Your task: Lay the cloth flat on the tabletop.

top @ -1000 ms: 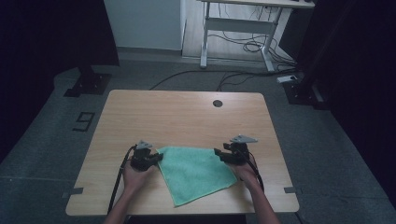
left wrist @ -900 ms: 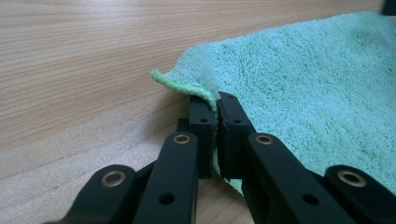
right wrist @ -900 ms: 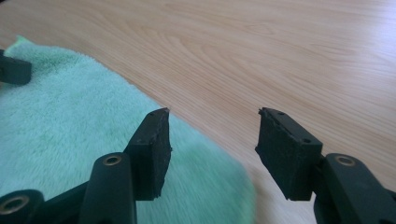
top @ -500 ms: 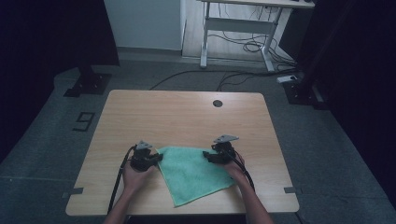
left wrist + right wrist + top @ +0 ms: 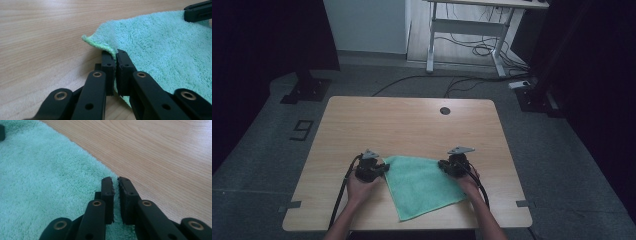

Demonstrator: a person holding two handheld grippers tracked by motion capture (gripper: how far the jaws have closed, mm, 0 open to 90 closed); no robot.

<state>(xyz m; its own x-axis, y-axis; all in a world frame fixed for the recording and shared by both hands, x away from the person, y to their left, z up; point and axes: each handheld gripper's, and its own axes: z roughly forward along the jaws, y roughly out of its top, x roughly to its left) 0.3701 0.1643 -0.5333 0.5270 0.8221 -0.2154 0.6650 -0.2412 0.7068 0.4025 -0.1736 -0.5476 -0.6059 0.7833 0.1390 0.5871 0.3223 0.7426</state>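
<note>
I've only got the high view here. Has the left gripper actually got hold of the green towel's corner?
Observer: Yes. In the left gripper view the left gripper is shut on the green towel, and the hemmed corner curls up between its pads.
Operator: And the right one?
Observer: The right gripper has just been closing. Its jaws stand almost together at the towel's edge, but no fold rises between them, so I can't confirm a pinch.
Operator: Is that edge lifted?
Observer: No, beside the right jaws it lies flat on the table.
</note>
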